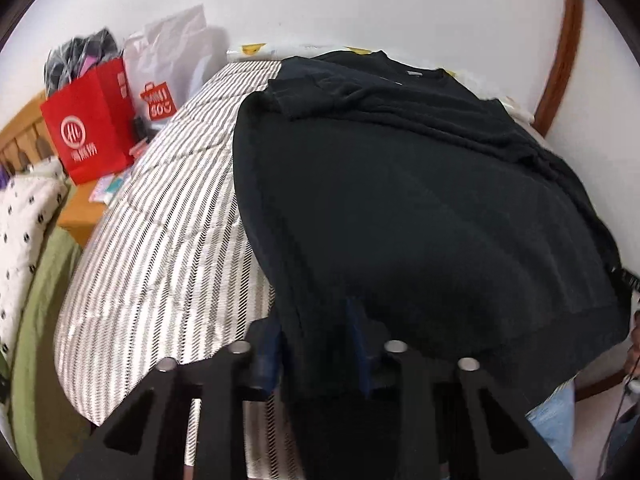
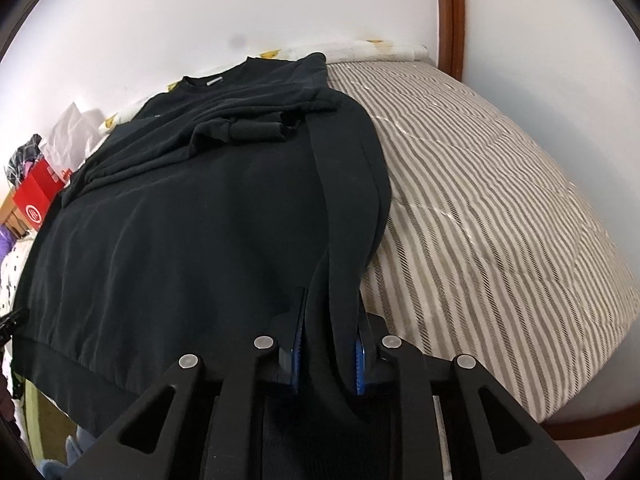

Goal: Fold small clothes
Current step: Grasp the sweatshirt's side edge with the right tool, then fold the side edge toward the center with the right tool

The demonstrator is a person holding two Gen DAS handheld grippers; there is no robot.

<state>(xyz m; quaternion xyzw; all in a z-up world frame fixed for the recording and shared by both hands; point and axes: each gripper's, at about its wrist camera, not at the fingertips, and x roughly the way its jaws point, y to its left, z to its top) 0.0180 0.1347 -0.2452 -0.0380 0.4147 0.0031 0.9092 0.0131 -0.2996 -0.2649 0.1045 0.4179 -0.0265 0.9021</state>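
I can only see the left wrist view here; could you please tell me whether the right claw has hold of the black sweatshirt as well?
Observer: Yes. The right claw is shut on the black sweatshirt, pinching its folded right edge at the hem.
Operator: Thank you. Is the bed free to the right of the garment?
Observer: The striped quilt lies bare there, out to the bed's wooden rim.
Operator: And where have the sleeves gone?
Observer: One ribbed cuff lies folded across the chest, below the collar.
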